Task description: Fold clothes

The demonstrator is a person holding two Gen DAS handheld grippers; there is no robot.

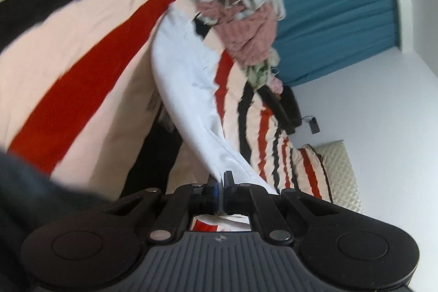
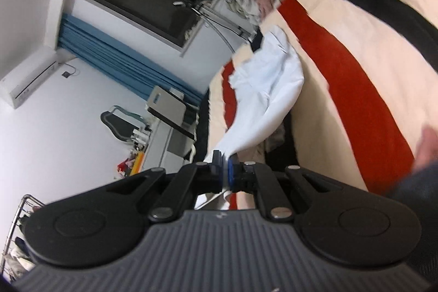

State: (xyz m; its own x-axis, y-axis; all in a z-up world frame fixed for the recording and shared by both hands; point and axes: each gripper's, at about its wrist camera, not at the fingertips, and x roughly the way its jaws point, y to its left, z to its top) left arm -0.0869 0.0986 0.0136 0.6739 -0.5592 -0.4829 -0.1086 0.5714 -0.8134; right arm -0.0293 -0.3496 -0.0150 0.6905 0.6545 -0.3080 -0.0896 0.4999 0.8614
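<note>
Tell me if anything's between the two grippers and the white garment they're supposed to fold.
Nothing visible. The left gripper and the right gripper each already have their fingers shut on the white garment. It hangs over the striped blanket, with the pile of clothes lying farther back, clear of both grips.

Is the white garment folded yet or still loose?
Loose, not folded: the white garment hangs stretched and twisted from the left claw and bunches unevenly above the right claw.

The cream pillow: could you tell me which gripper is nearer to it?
Probably left: the pillow lies just right of the left gripper in its view; the right gripper cannot see it.
</note>
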